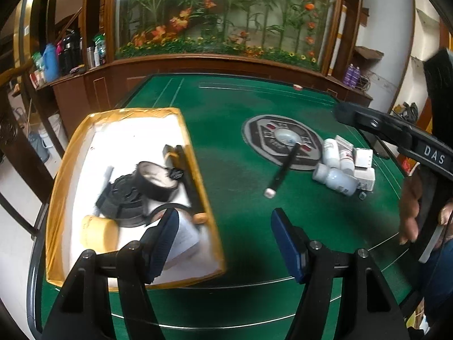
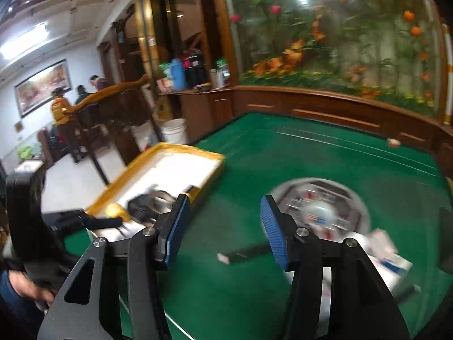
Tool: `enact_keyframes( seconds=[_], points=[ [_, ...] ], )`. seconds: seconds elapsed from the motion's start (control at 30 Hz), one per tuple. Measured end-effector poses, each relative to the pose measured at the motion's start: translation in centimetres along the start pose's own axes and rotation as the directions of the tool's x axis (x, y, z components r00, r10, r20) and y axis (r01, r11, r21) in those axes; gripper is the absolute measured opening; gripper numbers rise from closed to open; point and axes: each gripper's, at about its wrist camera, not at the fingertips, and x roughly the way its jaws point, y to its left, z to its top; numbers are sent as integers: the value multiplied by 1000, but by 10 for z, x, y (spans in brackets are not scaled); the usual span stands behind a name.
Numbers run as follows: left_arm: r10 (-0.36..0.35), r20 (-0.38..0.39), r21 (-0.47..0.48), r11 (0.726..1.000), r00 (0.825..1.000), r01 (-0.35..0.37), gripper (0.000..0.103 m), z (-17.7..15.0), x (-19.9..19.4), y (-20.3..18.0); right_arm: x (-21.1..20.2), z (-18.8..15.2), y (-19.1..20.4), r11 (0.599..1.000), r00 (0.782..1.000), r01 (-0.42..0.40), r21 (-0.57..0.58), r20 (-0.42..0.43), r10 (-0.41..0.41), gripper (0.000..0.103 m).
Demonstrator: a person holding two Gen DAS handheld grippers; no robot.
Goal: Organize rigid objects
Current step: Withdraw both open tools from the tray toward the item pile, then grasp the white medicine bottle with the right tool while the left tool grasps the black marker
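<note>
Your left gripper (image 1: 223,238) hangs with its jaws apart and nothing between the blue pads, one pad over the near right corner of the yellow-rimmed tray (image 1: 198,153), the other over bare green felt. Your right gripper (image 2: 226,229) is also released and empty; no object sits between its pads.

The tray lies toward the left edge of the table (image 1: 240,204). Inside it you can see a black roll of tape (image 1: 157,180), a dark round lid-like piece (image 1: 124,201) touching it, a yellow cylinder (image 1: 99,232) near the tray's front, and a white card (image 1: 184,235) just under your left pad.

The black pen (image 1: 283,170) lies out on the felt ahead of your left gripper, its far end resting on the round centre panel (image 1: 254,130), its white-capped end nearer you. In the right wrist view the pen (image 2: 243,253) lies just beyond and below the right gripper's pads, partly hidden behind one of them.

The white bottles (image 1: 334,167) and small boxes (image 1: 363,167) are huddled together at the panel's right side, well apart from your left gripper.
</note>
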Motion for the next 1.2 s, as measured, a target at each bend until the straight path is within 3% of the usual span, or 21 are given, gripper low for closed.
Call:
enact_keyframes(
  seconds=[0.13,0.23,0.33,0.53,0.73,0.87,1.0,1.03,1.07,1.1,1.17,1.2],
  points=[
    [-12,-21,34,999,1000,13,68,4,7,-18,-32,-14,-55,996,999,48,81,14,-50,53],
    [2,-28,57,998,1000,0,68,10,11,-30,-44,-24,-95,986,1000,-2,164,7,1,53],
    [4,-36,63,998,999,-2,68,14,15,-34,-47,-28,-123,970,1000,19,244,1,-20,53],
    [-19,-70,98,995,997,26,68,27,35,-53,-61,-26,-126,958,998,-41,285,47,29,53],
    [-86,-174,131,985,981,109,68,43,82,-74,-65,-25,-131,943,999,-43,331,45,29,53],
    [-53,-215,161,983,975,89,68,51,115,-89,-65,-29,-142,924,999,-49,379,37,38,53],
    [-20,-223,183,981,975,62,67,56,138,-98,-53,-31,-139,923,995,-89,374,-7,99,53],
    [-14,-221,185,981,975,56,63,56,142,-99,-50,-32,-137,926,994,-93,365,-19,107,53],
    [-9,-234,185,981,972,54,51,54,147,-100,-47,-33,-135,928,993,-94,360,-28,112,53],
    [-14,-222,186,981,975,56,48,53,145,-100,-44,-34,-134,929,992,-99,356,-39,120,53],
    [-28,-217,194,978,976,71,30,49,140,-101,-39,-36,-131,931,989,-106,349,-57,134,53],
    [-21,-218,197,978,976,65,28,47,137,-101,-37,-37,-130,932,988,-109,346,-67,141,53]
  ],
)
